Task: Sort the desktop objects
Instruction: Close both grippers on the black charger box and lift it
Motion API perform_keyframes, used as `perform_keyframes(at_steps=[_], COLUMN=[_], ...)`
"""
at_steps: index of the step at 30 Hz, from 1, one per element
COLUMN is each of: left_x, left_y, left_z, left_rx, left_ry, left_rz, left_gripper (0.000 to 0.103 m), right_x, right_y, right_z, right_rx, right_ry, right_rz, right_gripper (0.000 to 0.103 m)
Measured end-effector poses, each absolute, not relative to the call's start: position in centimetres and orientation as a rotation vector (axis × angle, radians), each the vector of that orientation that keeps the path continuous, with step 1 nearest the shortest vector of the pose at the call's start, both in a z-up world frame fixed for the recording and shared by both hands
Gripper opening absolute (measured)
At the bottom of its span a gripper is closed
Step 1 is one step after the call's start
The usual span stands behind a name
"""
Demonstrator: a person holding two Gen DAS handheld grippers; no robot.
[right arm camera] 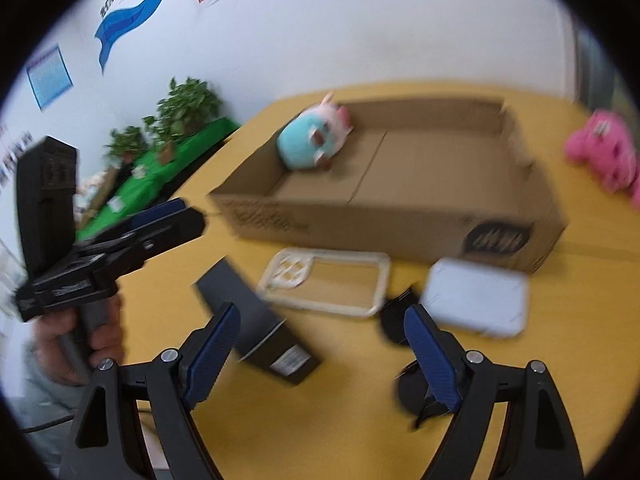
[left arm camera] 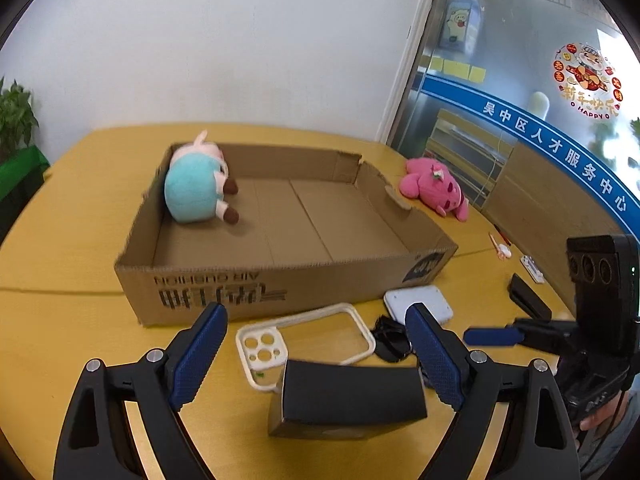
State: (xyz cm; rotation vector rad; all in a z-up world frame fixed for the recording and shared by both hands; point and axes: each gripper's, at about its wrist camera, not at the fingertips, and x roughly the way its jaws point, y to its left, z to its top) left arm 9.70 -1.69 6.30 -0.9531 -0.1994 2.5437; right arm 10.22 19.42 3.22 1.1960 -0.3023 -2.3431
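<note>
A rounded yellow wooden table (left arm camera: 80,208) stands against a plain white wall (left arm camera: 240,40). To its right is a glass partition (left arm camera: 520,80) with a blue band of Chinese characters and a round red New Year sticker (left arm camera: 588,82) reading "HAPPY". Green potted plants (right arm camera: 188,104) stand on a green-covered surface to the left.

In the middle of the table sits a shallow open brown cardboard box (left arm camera: 280,280); its near wall carries upside-down print reading "AIR CUSHION" above large Chinese characters. A light blue and pink plush pig (left arm camera: 196,188) lies inside, against the box's far left corner. A bright pink plush toy (left arm camera: 436,188) lies on the table just beyond the box's right wall.

In front of the box lie a cream, see-through phone case (left arm camera: 304,340), a pale blue-white rounded rectangular case (left arm camera: 418,304), a small crumpled black object (left arm camera: 390,338) and a black oblong carton (left arm camera: 344,396).

The left gripper (left arm camera: 316,360) hangs over the black carton with its blue-padded jaws spread wide, gripping nothing. The right gripper (right arm camera: 320,360), seen in a blurred view, also has its jaws wide apart and empty, above the table's near edge.
</note>
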Motion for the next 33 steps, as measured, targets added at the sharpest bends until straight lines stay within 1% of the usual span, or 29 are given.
perform_keyframes(at_steps=[2,4,6,7,8,9,10,11,12,13,15,16,19,23,27,30,33], left_x=[9.4,9.0,8.9,8.8,8.8,8.7,8.6,8.7,8.7,8.9,9.3,9.6,10.3,11.5,13.0,14.4,14.8], left_y=[-2.2,-2.5,-2.7,-2.7,-2.9,-3.0,-3.1,-3.2,-3.1,-2.8,-2.5,-2.3,-2.2,-2.0,-1.9,-2.5,-3.0], left_z=[5.0,3.8,2.5,1.8,1.3,1.0,0.6,0.5,0.5,0.6,1.0,1.2,2.1,2.9,2.0,1.1,0.5], left_rx=[-1.022,-1.089,-1.146,-1.172,-1.171,-1.178,-1.185,-1.186,-1.186,-1.185,-1.171,-1.161,-1.105,-1.076,-1.123,-1.124,-1.125], left_ry=[-0.233,-0.268,-0.305,-0.325,-0.371,-0.410,-0.452,-0.481,-0.491,-0.474,-0.435,-0.427,-0.419,-0.366,-0.328,-0.376,-0.452], left_rz=[2.509,2.461,2.406,2.376,2.340,2.307,2.274,2.251,2.236,2.239,2.251,2.254,2.265,2.247,2.194,2.159,2.140], left_gripper=[0.086,0.072,0.070,0.071,0.071,0.071,0.068,0.065,0.064,0.063,0.061,0.057,0.050,0.049,0.049,0.049,0.053], right_x=[10.3,10.4,10.4,10.3,10.2,10.0,9.8,9.6,9.4,9.3,9.3,9.4,9.5,10.2,12.6,13.9,13.9], right_y=[18.5,17.3,16.6,16.4,16.2,15.9,15.6,15.4,15.1,15.0,15.0,15.1,15.5,16.0,16.1,16.0,15.7], right_z=[2.2,1.5,0.9,0.7,0.4,-0.1,-0.5,-0.9,-1.3,-1.4,-1.1,-0.7,0.1,0.5,0.7,0.1,-0.9], right_rx=[1.221,1.241,1.245,1.245,1.247,1.257,1.266,1.276,1.285,1.290,1.269,1.246,1.209,1.185,1.140,1.132,1.161], right_ry=[-0.341,-0.307,-0.294,-0.296,-0.297,-0.292,-0.286,-0.278,-0.274,-0.275,-0.248,-0.232,-0.195,-0.170,-0.030,0.017,0.023], right_rz=[-2.270,-2.257,-2.235,-2.222,-2.213,-2.202,-2.195,-2.190,-2.186,-2.184,-2.214,-2.231,-2.265,-2.270,-2.276,-2.261,-2.253], right_gripper=[0.084,0.084,0.084,0.084,0.081,0.081,0.081,0.077,0.068,0.065,0.064,0.065,0.065,0.065,0.066,0.066,0.066])
